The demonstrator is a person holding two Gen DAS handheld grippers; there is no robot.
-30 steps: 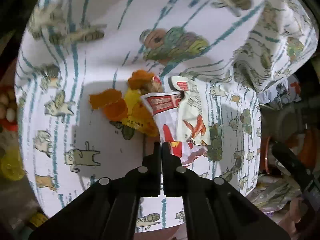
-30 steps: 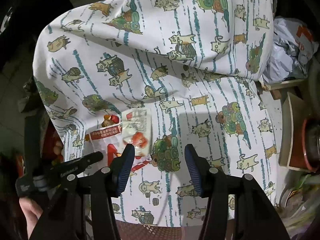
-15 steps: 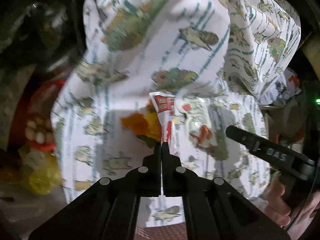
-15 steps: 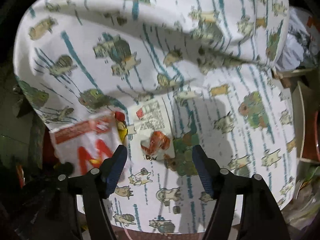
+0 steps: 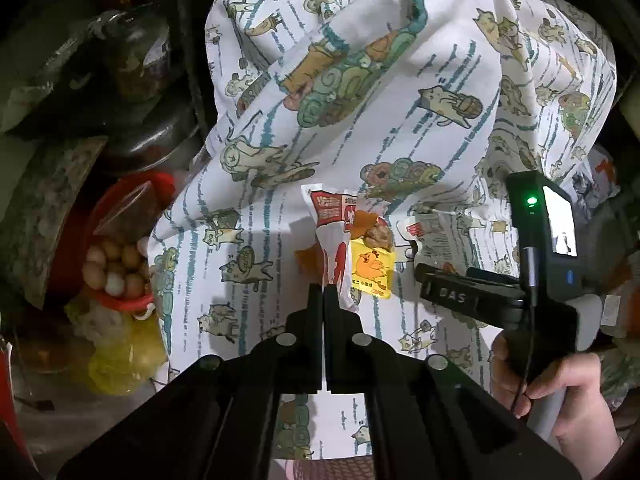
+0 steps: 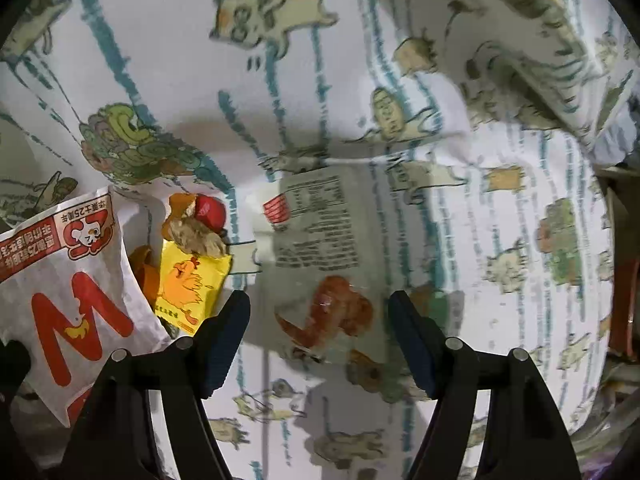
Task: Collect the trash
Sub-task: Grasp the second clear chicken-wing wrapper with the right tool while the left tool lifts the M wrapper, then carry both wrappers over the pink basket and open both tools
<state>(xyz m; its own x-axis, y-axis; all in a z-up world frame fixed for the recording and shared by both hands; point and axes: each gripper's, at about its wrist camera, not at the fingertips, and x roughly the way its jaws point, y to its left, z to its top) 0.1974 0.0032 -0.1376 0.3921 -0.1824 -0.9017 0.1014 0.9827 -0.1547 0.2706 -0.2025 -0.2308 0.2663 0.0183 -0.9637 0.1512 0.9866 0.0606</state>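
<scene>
My left gripper [image 5: 322, 292] is shut on a white paper bag with red print [image 5: 331, 236], lifted edge-on above a table under a cartoon-cat cloth [image 5: 360, 120]. The bag also shows at the left of the right wrist view [image 6: 76, 300]. Beside it lie a yellow chick packet [image 6: 188, 284], a crumpled scrap with a red piece [image 6: 200, 224] and orange peel [image 6: 142, 268]. My right gripper [image 6: 318, 320] is open, its fingertips either side of a clear wrapper with printed text and a shrimp picture [image 6: 324, 264] lying flat on the cloth.
Left of the table are a red bowl of eggs [image 5: 116, 264], a yellow plastic bag [image 5: 120, 356] and dark pots [image 5: 132, 80]. The right gripper's body and the hand holding it [image 5: 552, 384] are at the right. The cloth rises in folds behind the trash.
My left gripper has lifted the paper bag up and off the pile, uncovering the yellow packet. My right gripper has moved forward and down until it straddles the clear wrapper.
</scene>
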